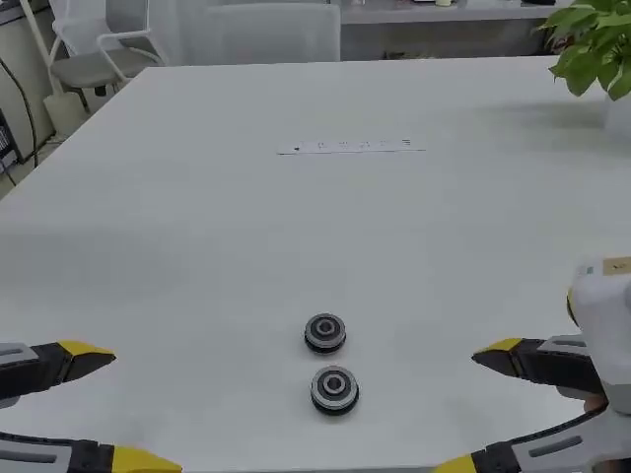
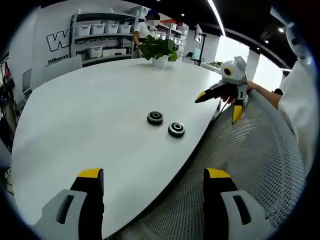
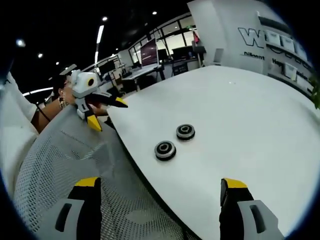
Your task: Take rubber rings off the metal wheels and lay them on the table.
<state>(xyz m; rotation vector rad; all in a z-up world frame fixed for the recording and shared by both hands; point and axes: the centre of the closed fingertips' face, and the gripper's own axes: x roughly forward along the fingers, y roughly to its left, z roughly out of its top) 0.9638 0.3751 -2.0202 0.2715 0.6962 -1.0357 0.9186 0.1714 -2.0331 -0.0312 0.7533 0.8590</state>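
Observation:
Two metal wheels lie flat on the white table [image 1: 296, 227] close to its near edge, the farther wheel [image 1: 325, 333] and the nearer wheel [image 1: 334, 389], each with a black rubber ring around it. My left gripper [image 1: 146, 409] is open at the near left, well apart from them. On the near right, my right gripper [image 1: 455, 411] is open too. In the left gripper view the open left gripper [image 2: 153, 175] faces the wheels [image 2: 155, 118] [image 2: 176, 129], with the right gripper [image 2: 216, 110] beyond. The right gripper view has the right gripper [image 3: 160, 182], both wheels [image 3: 185, 132] [image 3: 165, 150] and the left gripper [image 3: 111, 116].
A thin white strip [image 1: 350, 147] lies mid-table. A potted plant [image 1: 592, 44] stands at the far right corner, and a chair [image 1: 94, 49] stands beyond the far left. Grey mesh [image 2: 250, 150] lies below the table's near edge.

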